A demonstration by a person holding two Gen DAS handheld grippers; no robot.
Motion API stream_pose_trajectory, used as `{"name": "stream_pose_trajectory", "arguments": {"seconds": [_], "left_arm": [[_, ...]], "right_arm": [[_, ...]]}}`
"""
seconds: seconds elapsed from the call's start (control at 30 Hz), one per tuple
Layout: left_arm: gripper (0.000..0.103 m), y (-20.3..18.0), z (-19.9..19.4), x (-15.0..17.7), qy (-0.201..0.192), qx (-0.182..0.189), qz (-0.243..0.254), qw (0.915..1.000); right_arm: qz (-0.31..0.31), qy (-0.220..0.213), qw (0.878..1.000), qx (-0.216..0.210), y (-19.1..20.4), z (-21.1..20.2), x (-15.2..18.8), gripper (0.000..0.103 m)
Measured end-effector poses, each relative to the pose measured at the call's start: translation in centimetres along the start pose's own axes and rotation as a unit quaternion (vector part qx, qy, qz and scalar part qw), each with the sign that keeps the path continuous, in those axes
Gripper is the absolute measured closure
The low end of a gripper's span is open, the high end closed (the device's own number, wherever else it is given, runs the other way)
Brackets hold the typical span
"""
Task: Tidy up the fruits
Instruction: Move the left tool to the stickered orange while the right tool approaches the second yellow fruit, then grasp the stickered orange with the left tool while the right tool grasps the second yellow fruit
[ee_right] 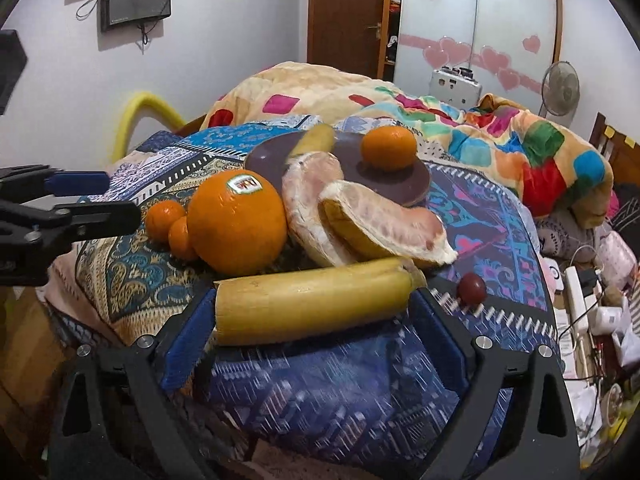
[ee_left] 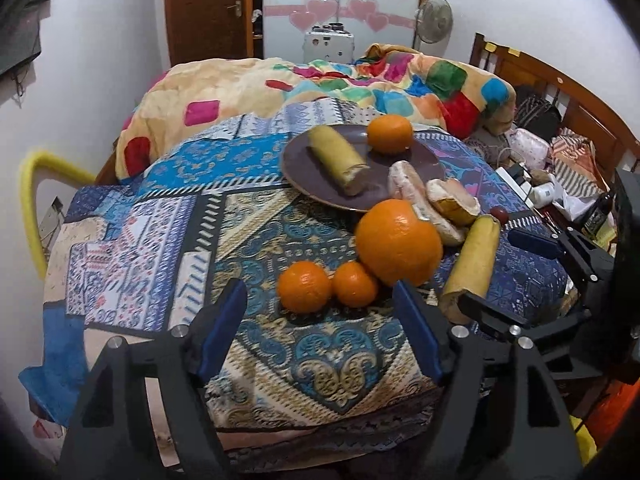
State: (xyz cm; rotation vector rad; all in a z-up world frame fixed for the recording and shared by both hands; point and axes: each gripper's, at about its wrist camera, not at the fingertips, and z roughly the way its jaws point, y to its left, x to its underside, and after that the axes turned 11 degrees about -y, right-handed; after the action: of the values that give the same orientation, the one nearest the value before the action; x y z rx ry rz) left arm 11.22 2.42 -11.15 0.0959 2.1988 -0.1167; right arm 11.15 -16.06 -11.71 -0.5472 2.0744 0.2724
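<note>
Brown and round, the plate [ee_left: 308, 168] is already carrying one banana piece [ee_left: 338, 159] and a small orange [ee_left: 389, 134], while the big orange [ee_left: 398, 242], two small oranges [ee_left: 305, 286], pomelo segments [ee_right: 376, 216] and the near banana [ee_right: 312, 300] are still lying on the patterned cloth [ee_left: 160, 240]. The left gripper [ee_left: 320, 320] is hanging wide over nothing; the right gripper [ee_right: 312, 322] is flanking the near banana, fingers spread, not yet gripping.

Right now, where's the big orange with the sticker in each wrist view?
Left wrist: the big orange sits right of centre, just past the left gripper, behind two small oranges.
Right wrist: left of centre, sticker up, behind the banana piece.
Shared landmark: the brown plate behind it, carrying a small orange.
</note>
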Motion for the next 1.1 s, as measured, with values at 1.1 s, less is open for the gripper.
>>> {"name": "stream_pose_trajectory", "arguments": {"seconds": [1.1], "left_arm": [[0.038, -4.1, 5.9, -1.2, 0.013, 0.062, 0.025, 0.9977]], "right_arm": [[0.113, 0.019, 0.993, 0.008, -6.5, 0.1, -0.5, 0.019]]}}
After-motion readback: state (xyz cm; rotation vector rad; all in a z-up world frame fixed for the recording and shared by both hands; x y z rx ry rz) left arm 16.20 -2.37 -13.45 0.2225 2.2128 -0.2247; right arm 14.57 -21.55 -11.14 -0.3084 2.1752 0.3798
